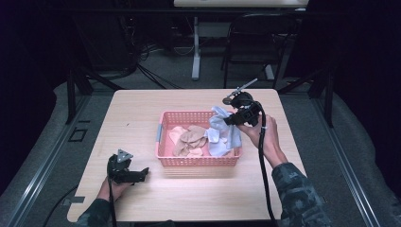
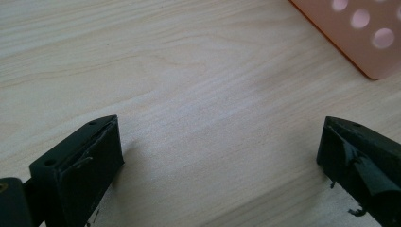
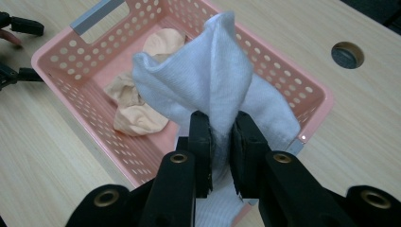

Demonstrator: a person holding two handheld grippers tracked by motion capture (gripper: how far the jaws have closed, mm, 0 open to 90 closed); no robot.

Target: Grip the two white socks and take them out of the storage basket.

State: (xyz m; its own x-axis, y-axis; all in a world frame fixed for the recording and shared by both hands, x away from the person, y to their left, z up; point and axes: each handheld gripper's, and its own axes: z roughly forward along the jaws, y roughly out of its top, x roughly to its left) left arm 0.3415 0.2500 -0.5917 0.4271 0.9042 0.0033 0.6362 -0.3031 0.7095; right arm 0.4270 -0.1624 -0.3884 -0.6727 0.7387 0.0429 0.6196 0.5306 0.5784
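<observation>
My right gripper has its fingers pinching a white sock, held above the pink basket at its 3 o'clock end. Tan socks lie inside the basket. My left gripper rests on the surface at the basket's 8 o'clock, fingers spread with nothing between them.

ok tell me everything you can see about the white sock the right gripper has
The white sock is soft ribbed knit cloth, bunched and folded into a peak where the right gripper pinches it between both jaws. It hangs over the right end of the pink perforated basket; in the high view its lower part drapes down inside the basket. Beige cloth pieces lie beside it on the basket floor.
</observation>
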